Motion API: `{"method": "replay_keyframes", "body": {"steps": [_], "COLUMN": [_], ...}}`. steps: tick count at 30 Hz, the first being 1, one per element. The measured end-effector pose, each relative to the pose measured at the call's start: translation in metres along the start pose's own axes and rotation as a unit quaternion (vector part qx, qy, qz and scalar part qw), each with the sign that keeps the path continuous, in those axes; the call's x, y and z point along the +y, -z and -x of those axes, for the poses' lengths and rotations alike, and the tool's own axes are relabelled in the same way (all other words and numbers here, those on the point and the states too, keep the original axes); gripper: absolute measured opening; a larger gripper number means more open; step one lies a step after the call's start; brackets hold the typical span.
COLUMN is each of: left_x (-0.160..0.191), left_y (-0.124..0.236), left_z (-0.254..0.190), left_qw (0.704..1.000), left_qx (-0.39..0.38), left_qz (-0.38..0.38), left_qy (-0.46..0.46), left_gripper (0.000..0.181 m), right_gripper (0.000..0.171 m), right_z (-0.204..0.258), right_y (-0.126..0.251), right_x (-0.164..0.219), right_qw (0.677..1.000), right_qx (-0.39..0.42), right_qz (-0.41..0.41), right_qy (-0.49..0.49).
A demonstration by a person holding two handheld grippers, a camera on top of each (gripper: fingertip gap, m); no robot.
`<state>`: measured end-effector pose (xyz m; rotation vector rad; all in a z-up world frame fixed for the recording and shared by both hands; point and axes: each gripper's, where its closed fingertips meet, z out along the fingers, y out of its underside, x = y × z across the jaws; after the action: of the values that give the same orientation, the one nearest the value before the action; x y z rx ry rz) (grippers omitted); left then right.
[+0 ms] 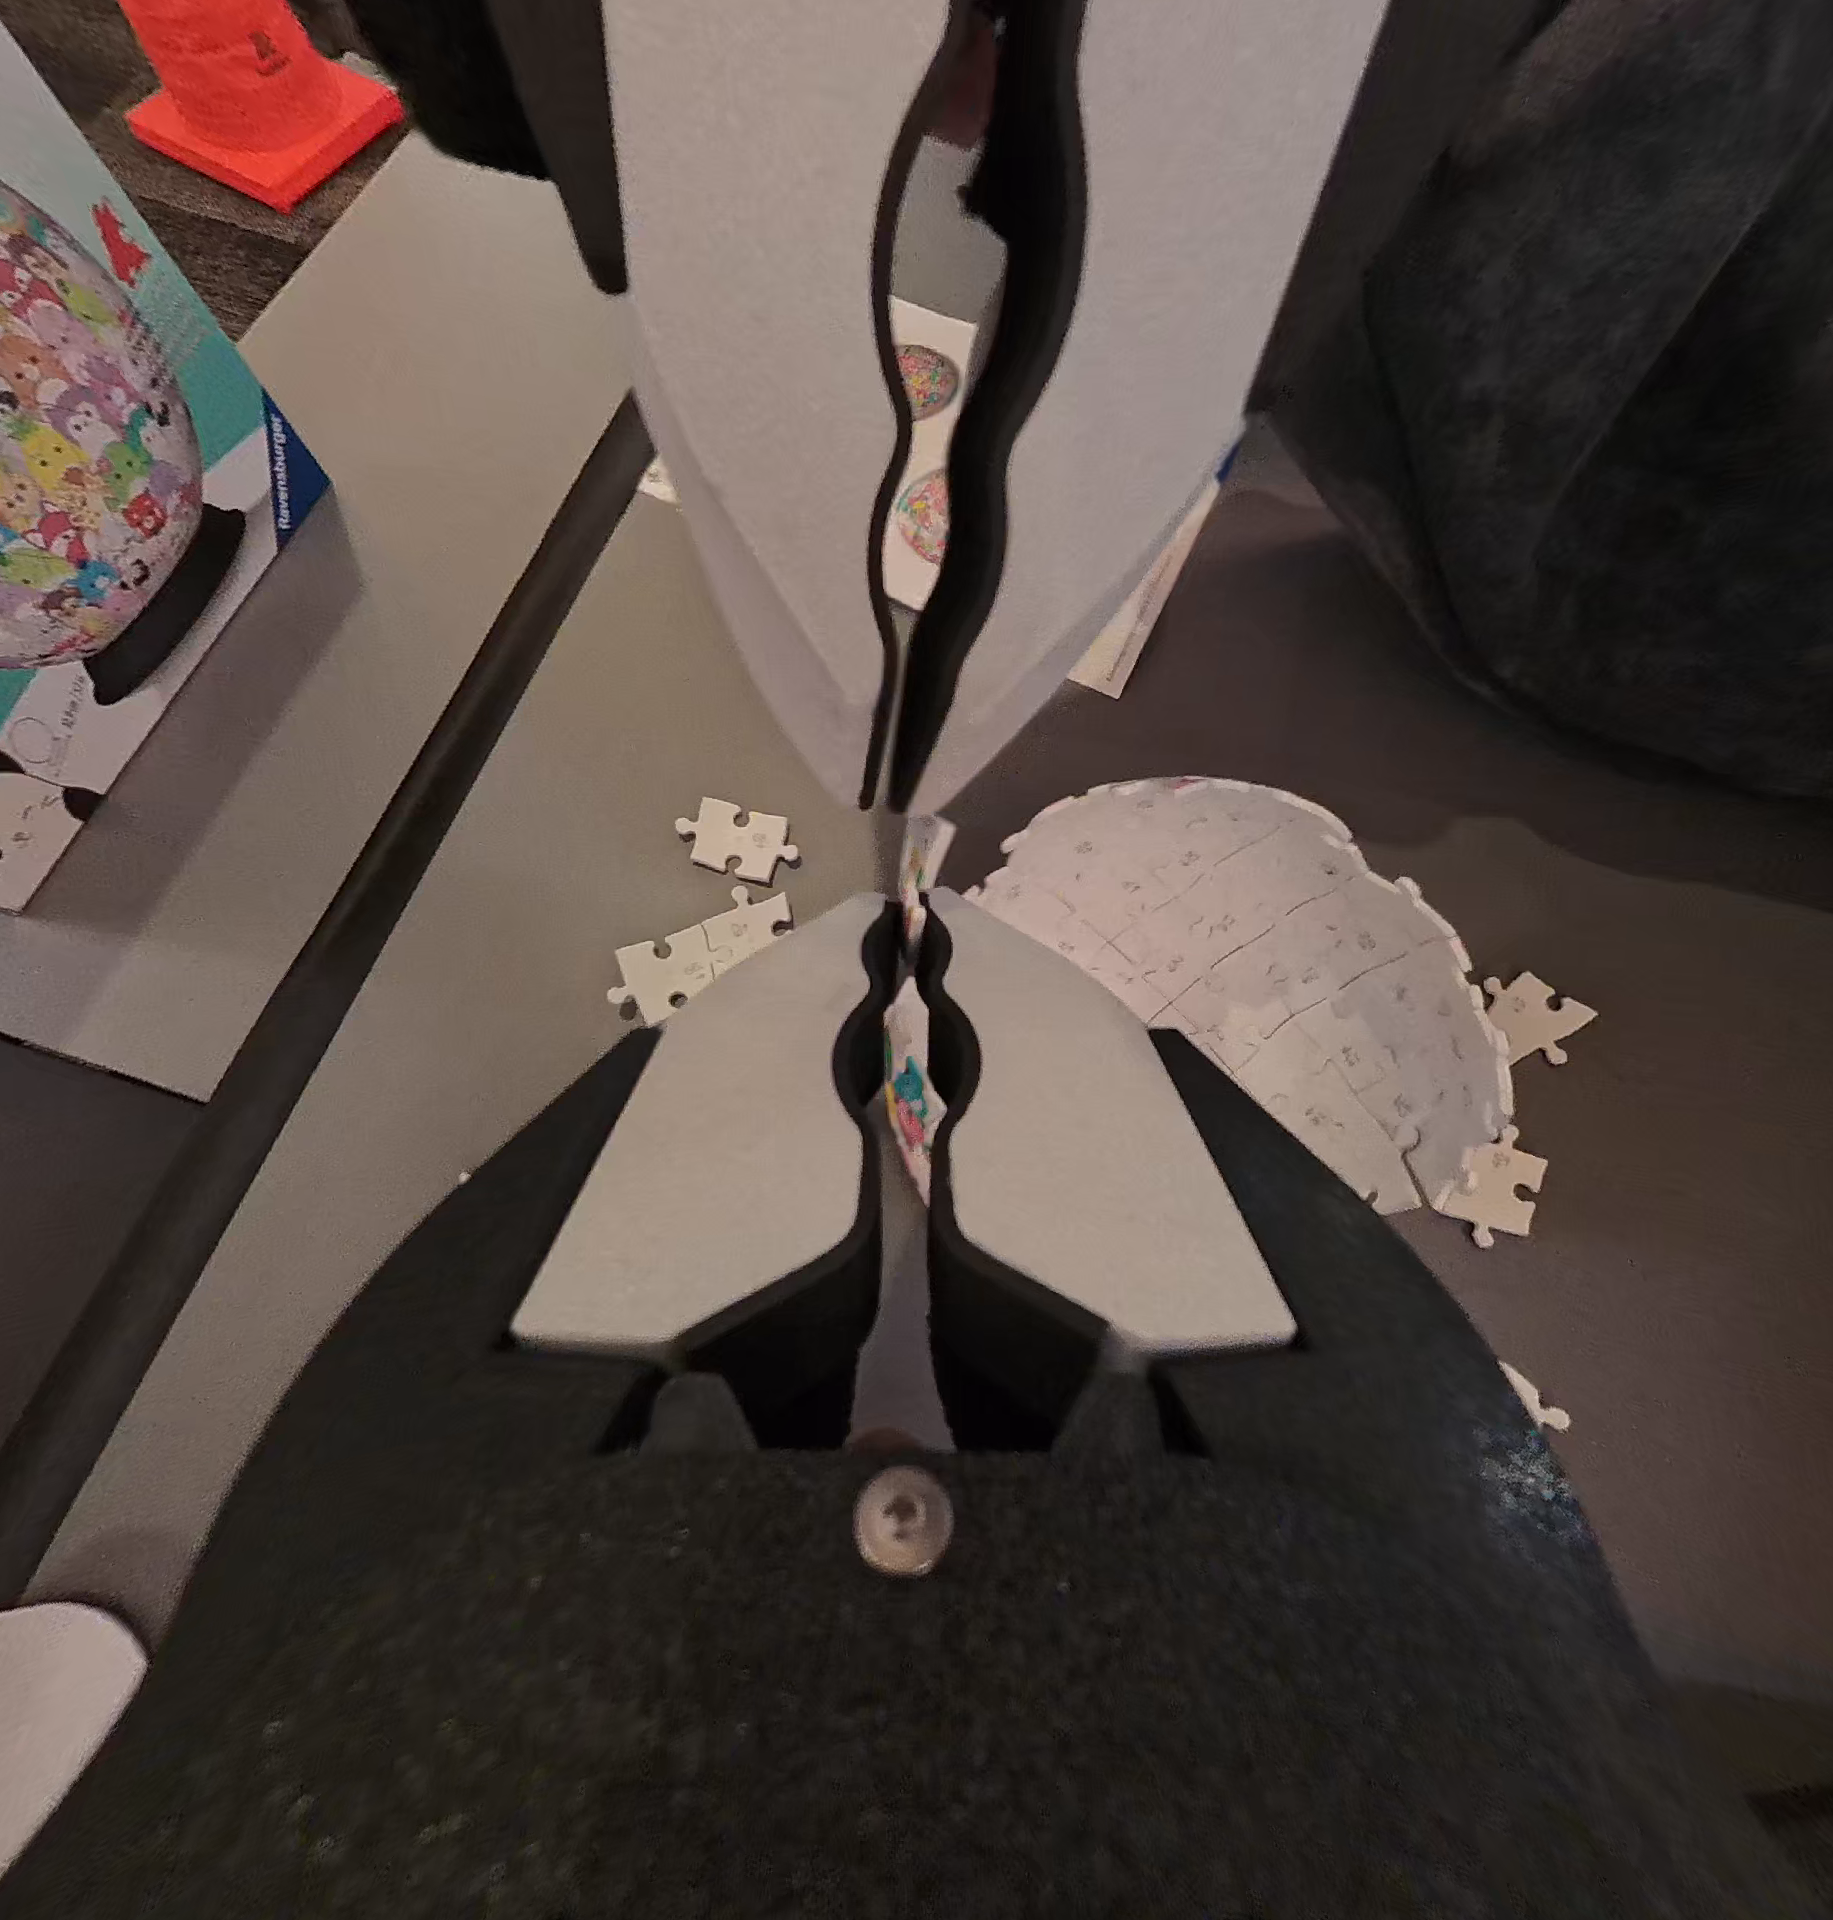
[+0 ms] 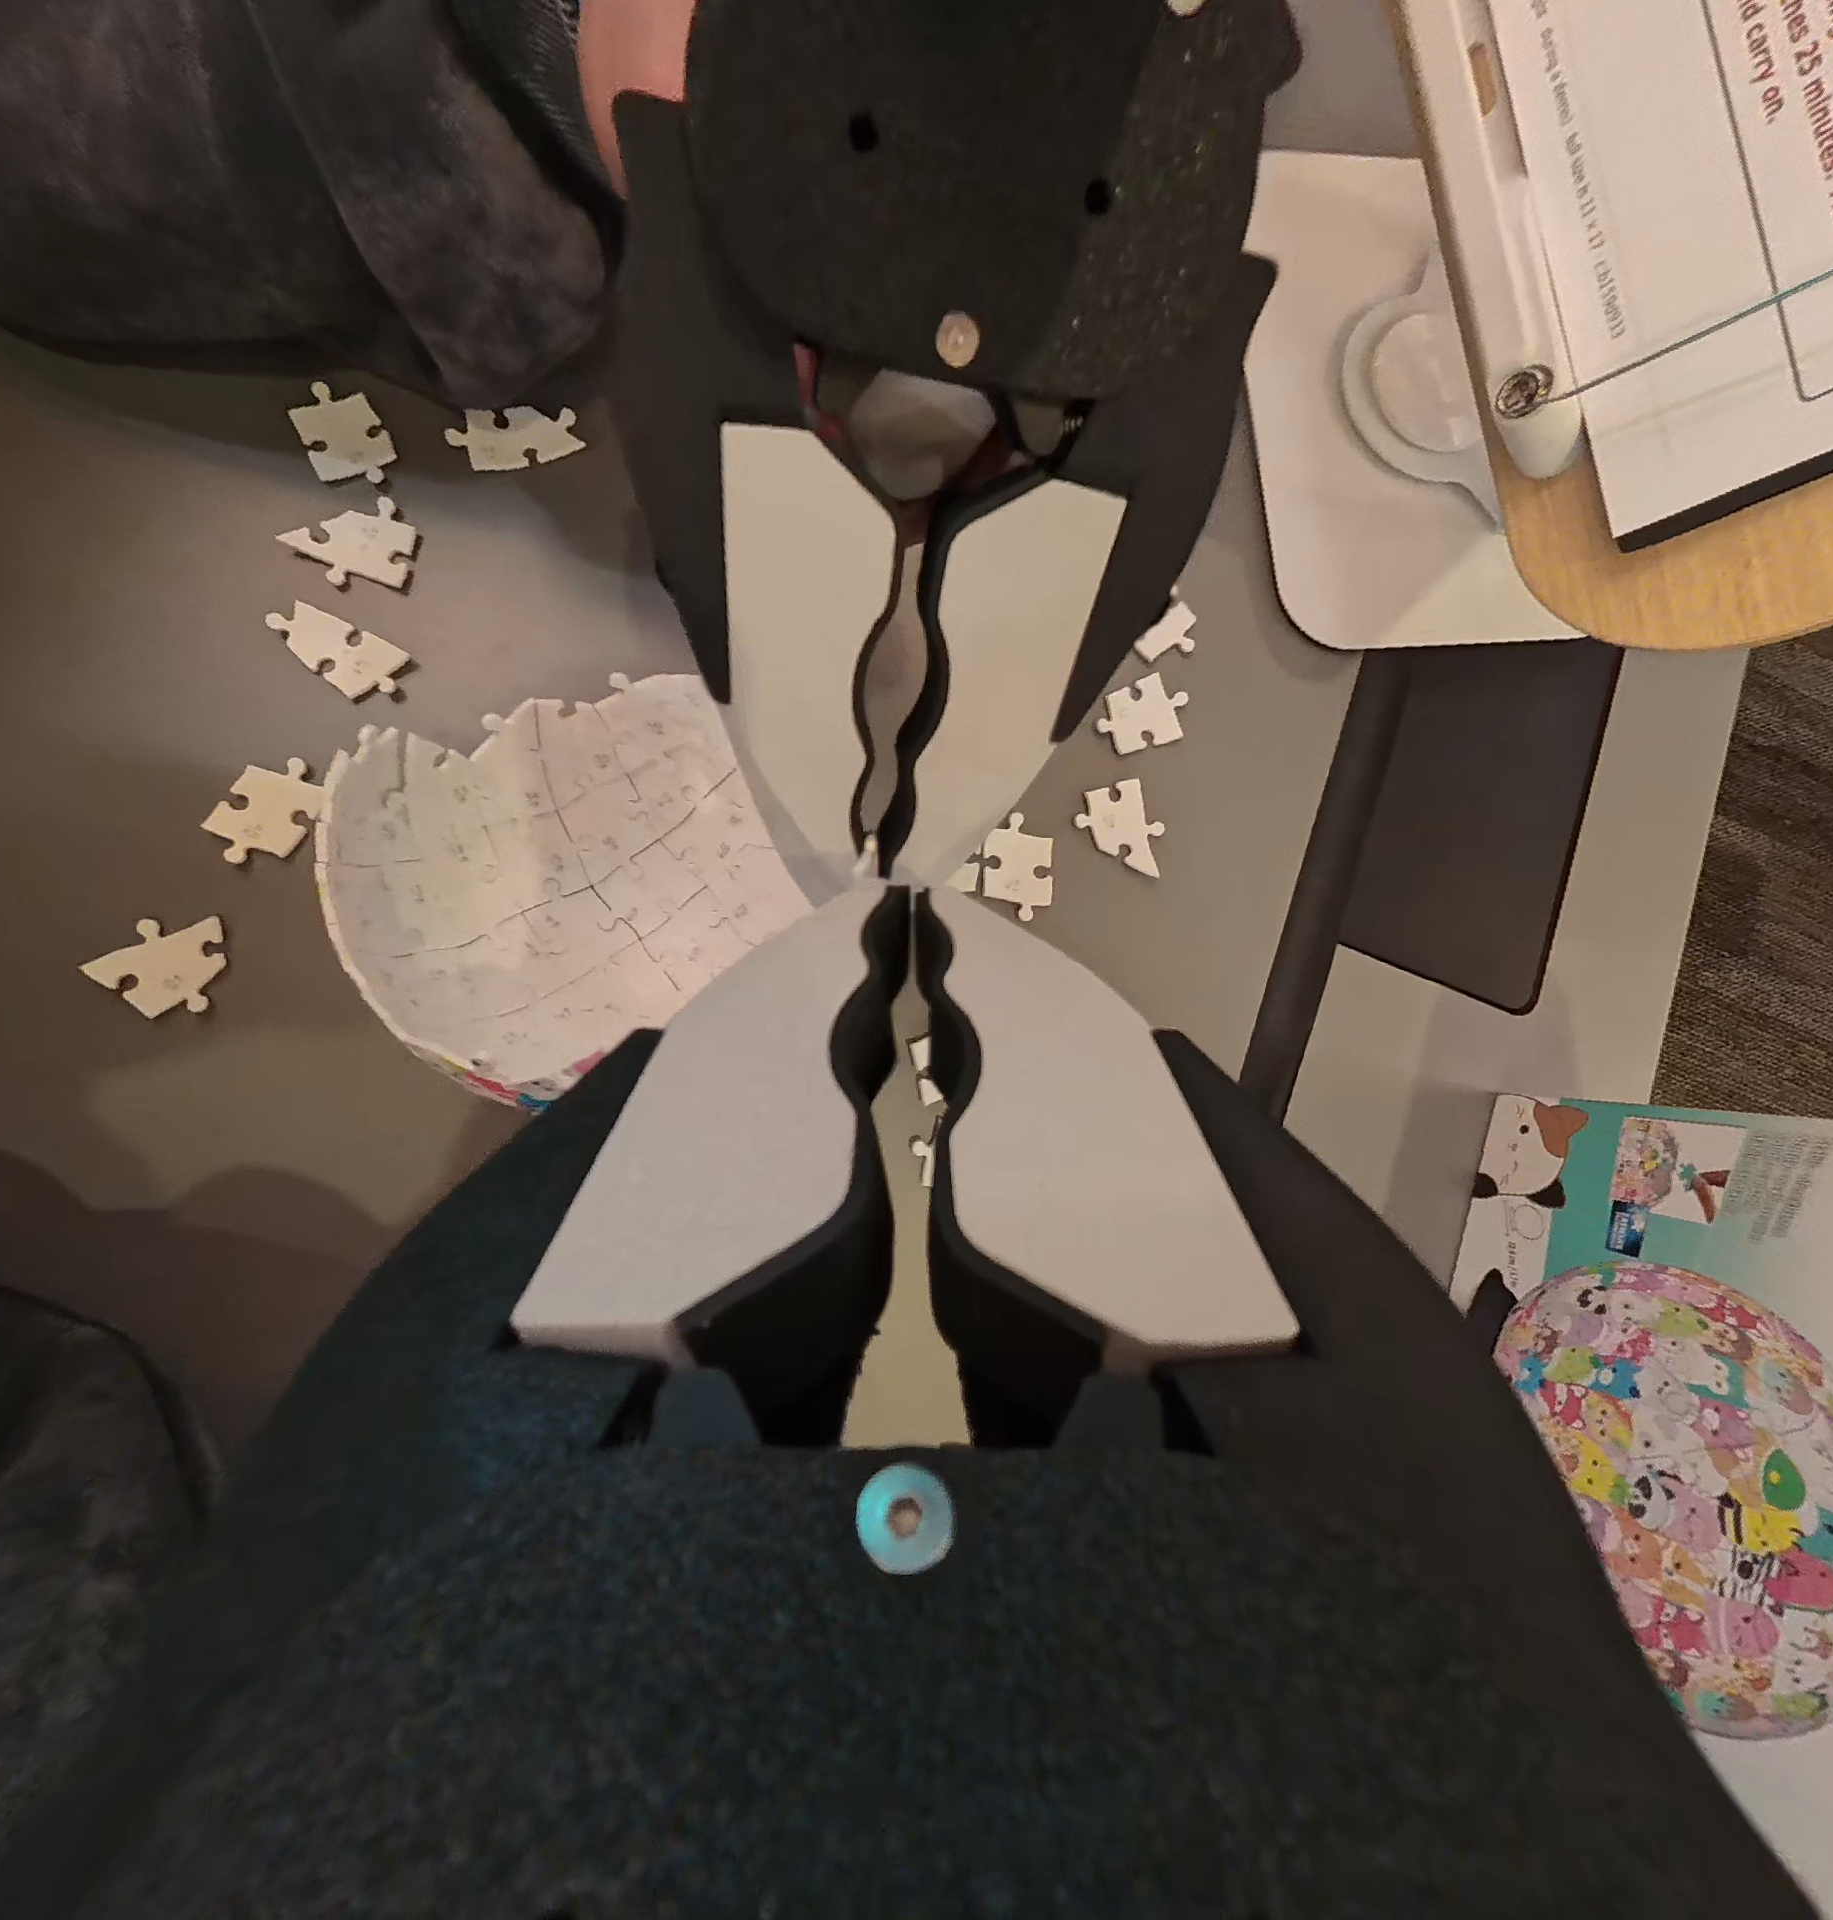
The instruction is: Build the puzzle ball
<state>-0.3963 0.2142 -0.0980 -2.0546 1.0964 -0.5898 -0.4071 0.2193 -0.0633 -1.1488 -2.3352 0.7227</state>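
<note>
My left gripper is shut on a coloured puzzle piece, held on edge between its jaws; the piece's tip sticks out past them. My right gripper comes in from the opposite side, jaws closed, tip to tip with the left. In the right wrist view, the right gripper meets the left gripper the same way; I cannot tell whether it pinches the piece. The half-built puzzle ball lies on the table like a bowl, white inside up, beside both grippers.
Loose white-backed pieces lie around the half ball. The puzzle box lies on the adjoining table. A printed sheet is behind the right gripper. A person's dark sleeve and a white device with papers border the area. My left and right fingertips are right by each other.
</note>
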Motion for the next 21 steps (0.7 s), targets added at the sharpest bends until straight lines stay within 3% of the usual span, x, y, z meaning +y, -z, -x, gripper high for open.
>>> {"method": "replay_keyframes", "body": {"steps": [6, 12, 21], "left_x": [0.0022, 0.0012, 0.0032], "left_y": [-0.0022, -0.001, -0.002], "left_z": [0.0012, 0.0024, 0.0047], "left_qw": [1.0, 1.0, 1.0], "left_qx": [-0.005, -0.001, -0.002], "left_qz": [0.007, -0.001, 0.002], "left_qy": [-0.001, 0.004, 0.01], "left_gripper": [0.002, 0.002, 0.002], "right_gripper": [0.0, 0.012, 0.003], "right_z": [0.0024, 0.0092, 0.0053], "right_y": [-0.003, -0.0019, -0.0054], "right_x": [0.0045, 0.004, 0.004], "right_qw": [1.0, 0.999, 0.999], "right_qx": [-0.019, -0.039, -0.038], "right_qz": [0.008, 0.0, 0.007], "right_qy": [-0.013, -0.007, 0.009]}}
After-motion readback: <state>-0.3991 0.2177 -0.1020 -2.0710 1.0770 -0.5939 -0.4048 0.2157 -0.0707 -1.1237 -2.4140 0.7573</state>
